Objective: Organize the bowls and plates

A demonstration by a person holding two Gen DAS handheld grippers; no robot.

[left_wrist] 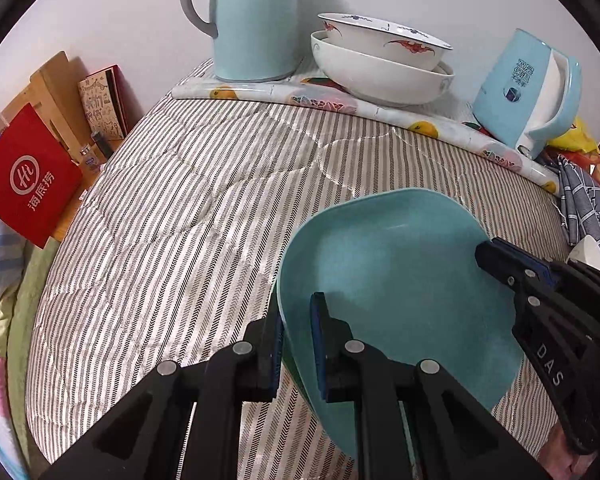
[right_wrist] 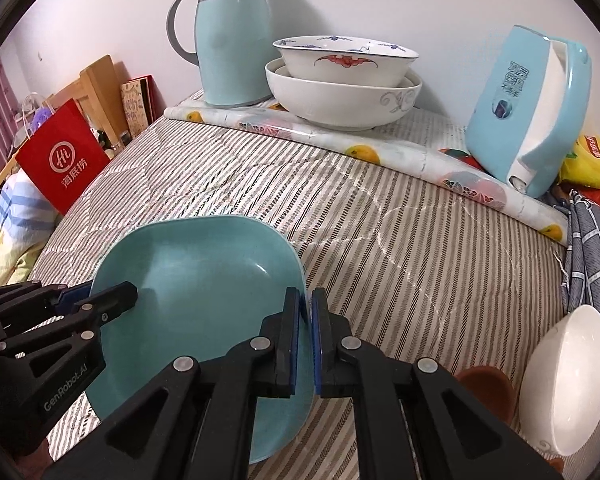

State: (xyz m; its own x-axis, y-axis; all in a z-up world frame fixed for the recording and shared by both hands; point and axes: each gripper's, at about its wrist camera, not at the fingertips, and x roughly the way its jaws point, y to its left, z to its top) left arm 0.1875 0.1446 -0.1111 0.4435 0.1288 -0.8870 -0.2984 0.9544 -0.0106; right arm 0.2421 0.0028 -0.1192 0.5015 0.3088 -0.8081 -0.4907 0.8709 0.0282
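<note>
A teal square plate (left_wrist: 400, 292) is held just above the striped quilt by both grippers; it also shows in the right wrist view (right_wrist: 196, 280). My left gripper (left_wrist: 296, 344) is shut on its left rim. My right gripper (right_wrist: 306, 336) is shut on its right rim and shows in the left wrist view (left_wrist: 500, 256). At the back, a white bowl with red bat motifs (right_wrist: 344, 62) is nested in a larger white bowl (right_wrist: 344, 102). A small white bowl (right_wrist: 568, 376) lies tilted at the right, beside a brown dish (right_wrist: 488, 392).
A teal thermos jug (right_wrist: 232, 40) and a light blue kettle (right_wrist: 528, 112) stand on a fruit-print mat (right_wrist: 364, 152) by the wall. A red paper bag (right_wrist: 62, 156) is at the left edge. A checked cloth (right_wrist: 596, 248) lies at the right.
</note>
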